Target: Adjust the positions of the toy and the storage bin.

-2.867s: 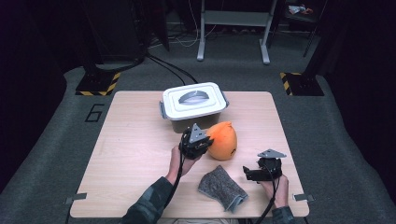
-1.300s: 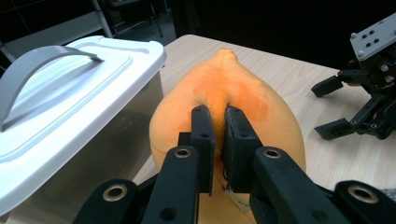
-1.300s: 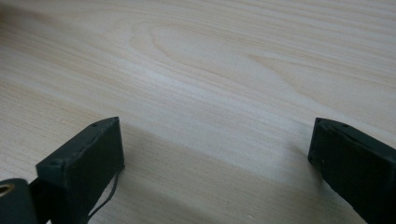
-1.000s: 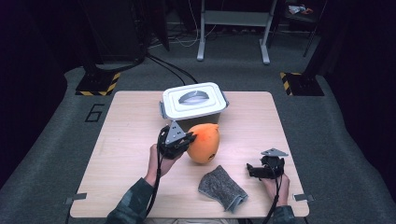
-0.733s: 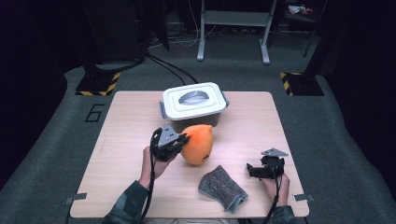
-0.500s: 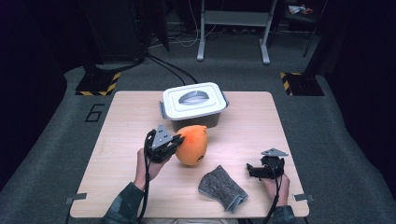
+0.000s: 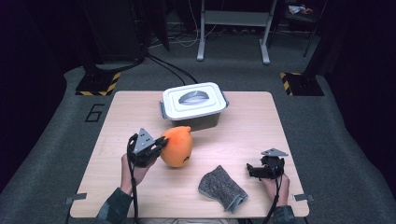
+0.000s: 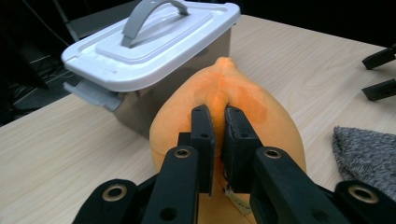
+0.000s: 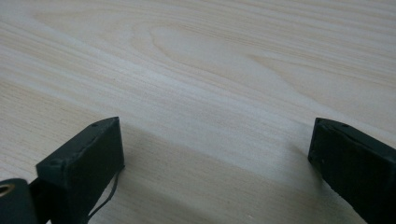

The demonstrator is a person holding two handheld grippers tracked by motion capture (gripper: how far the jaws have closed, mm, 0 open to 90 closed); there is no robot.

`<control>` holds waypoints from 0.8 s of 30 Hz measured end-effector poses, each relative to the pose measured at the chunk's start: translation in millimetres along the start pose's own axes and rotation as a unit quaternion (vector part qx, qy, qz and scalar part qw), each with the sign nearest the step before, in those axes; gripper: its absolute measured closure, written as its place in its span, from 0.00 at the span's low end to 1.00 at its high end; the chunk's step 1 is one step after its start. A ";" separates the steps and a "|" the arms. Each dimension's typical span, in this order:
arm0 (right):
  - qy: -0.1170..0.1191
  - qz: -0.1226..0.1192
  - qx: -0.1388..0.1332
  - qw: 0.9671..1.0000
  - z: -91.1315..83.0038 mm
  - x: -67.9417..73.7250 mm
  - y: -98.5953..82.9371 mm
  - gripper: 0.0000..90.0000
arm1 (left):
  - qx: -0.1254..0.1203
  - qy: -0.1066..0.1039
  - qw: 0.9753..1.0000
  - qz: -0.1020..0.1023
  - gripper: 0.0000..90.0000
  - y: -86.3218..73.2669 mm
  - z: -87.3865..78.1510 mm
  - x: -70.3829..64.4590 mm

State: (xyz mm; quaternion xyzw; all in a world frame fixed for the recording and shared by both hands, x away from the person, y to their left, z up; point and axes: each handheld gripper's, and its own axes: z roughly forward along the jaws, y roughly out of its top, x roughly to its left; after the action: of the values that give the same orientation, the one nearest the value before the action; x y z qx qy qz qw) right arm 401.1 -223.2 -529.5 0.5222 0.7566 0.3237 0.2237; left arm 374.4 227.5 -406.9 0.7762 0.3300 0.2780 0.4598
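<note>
An orange plush fruit [image 7: 178,146] rests on the wooden table [image 7: 243,126] in front of the lidded box. My left gripper [image 7: 156,145] is shut on a pinch of its fabric at its left side; in the left gripper view the two jaws squeeze a ridge of the orange plush fruit [image 8: 224,100]. My right gripper [image 7: 251,170] lies near the table's front right, open, its jaws wide apart over bare wood with nothing between them, as the right gripper [image 9: 215,154] shows in its own view.
A white-lidded grey box [image 7: 194,103] with a handle stands at the back centre, just behind the plush. A grey knitted cloth [image 7: 222,187] lies at the front, between the two hands. In the left gripper view the box [image 8: 149,46] is close behind the plush.
My left gripper has dragged the orange plush leftward and slightly toward the person, away from the cloth. The right gripper has stayed where it was.
</note>
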 end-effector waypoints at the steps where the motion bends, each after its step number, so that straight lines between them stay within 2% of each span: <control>1: 0.000 0.002 0.001 1.000 -0.1 0.4 0.0 0.03 | 0.002 0.004 1.000 -0.001 0.93 -1.5 -2.5 1.9; 15: 0.000 -0.001 0.000 1.000 0.1 -0.1 0.0 0.03 | -0.001 0.054 0.998 -0.025 0.93 -22.8 -34.7 27.8; 24: 0.000 0.000 0.000 1.000 0.0 0.0 0.0 0.03 | 0.001 0.088 0.995 -0.045 0.93 -36.6 -54.3 43.9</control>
State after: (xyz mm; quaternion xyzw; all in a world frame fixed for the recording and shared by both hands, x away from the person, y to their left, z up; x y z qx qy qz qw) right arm 401.1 -223.2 -529.5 0.5223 0.7565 0.3238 0.2239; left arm 352.6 303.2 -411.1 0.7334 0.4040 0.3244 0.4401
